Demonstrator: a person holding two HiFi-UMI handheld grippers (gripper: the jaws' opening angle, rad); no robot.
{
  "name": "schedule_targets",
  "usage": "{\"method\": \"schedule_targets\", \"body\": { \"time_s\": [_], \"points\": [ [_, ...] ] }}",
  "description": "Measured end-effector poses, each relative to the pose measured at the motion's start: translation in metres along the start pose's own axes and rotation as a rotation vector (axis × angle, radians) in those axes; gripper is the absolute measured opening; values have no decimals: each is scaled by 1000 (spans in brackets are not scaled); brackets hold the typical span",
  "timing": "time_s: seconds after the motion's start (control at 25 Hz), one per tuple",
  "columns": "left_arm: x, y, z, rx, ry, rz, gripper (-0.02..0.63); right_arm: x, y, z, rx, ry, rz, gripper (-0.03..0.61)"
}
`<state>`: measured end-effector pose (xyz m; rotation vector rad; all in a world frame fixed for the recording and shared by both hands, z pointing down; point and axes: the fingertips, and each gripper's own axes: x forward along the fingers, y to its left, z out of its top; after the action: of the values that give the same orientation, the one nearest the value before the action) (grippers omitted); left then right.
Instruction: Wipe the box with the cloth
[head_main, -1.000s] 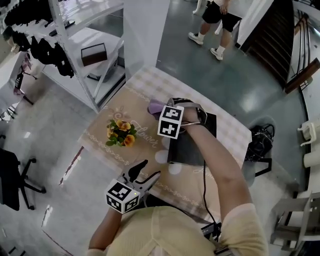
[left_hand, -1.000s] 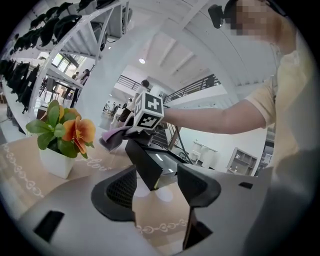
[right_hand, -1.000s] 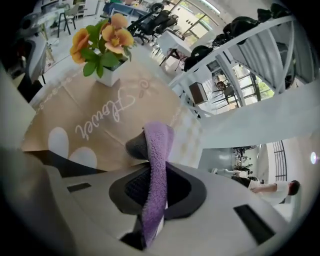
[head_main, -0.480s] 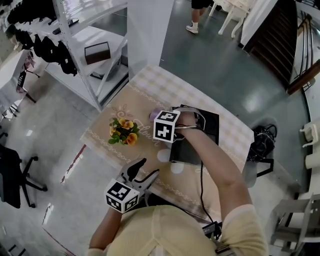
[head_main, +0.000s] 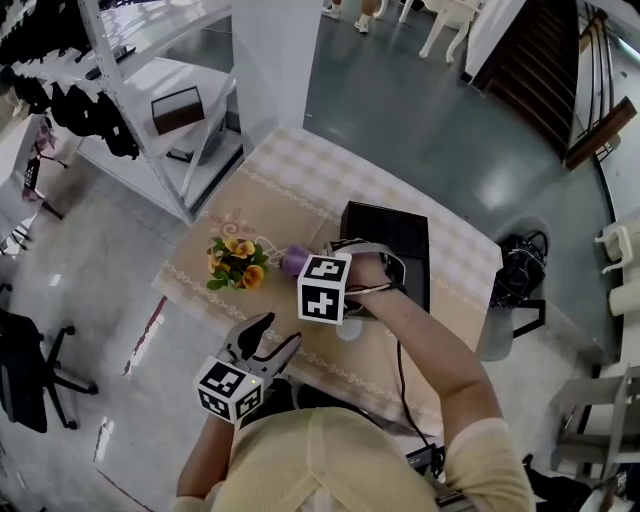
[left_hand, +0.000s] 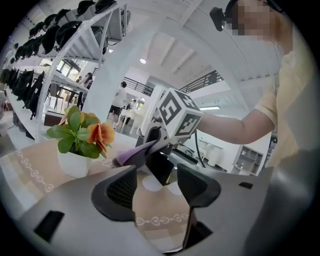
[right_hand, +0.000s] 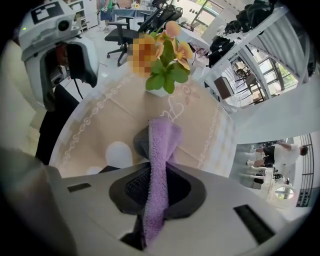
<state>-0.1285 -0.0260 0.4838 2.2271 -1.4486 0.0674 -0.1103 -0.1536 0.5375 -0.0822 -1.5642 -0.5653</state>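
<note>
Because the cloth (right_hand: 161, 145) is soft and floppy, the right gripper (right_hand: 157, 192) pinches it tight between its jaws, at nine o'clock of the black box (head_main: 395, 235) on the surface (head_main: 290, 195). The left gripper (left_hand: 156, 187) holds nothing, jaws apart. The arm (head_main: 430, 350) hides the box's near edge.

Head view: the jaws of the right hand-held gripper (right_hand: 155, 186) are hidden behind its marker cube (head_main: 324, 288). The cloth (head_main: 293, 260) shows one end only. The forearm (head_main: 428, 345) covers the box (head_main: 395, 238) near corner. Legs (head_main: 368, 6) are cut off at the top edge.
</note>
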Motion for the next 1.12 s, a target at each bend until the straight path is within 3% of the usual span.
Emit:
{"method": "schedule_targets", "body": {
  "time_s": [0.28, 0.72, 1.12],
  "points": [
    [-6, 4, 1, 14, 9, -2, 255, -15, 27, 3, 33, -47, -27, 57],
    [-10, -8, 9, 64, 30, -68, 255, -37, 60, 3, 184, -149, -76, 57],
    [-7, -7, 21, 79, 14, -106, 255, -54, 79, 2, 312, -282, -188, 57]
  ]
}}
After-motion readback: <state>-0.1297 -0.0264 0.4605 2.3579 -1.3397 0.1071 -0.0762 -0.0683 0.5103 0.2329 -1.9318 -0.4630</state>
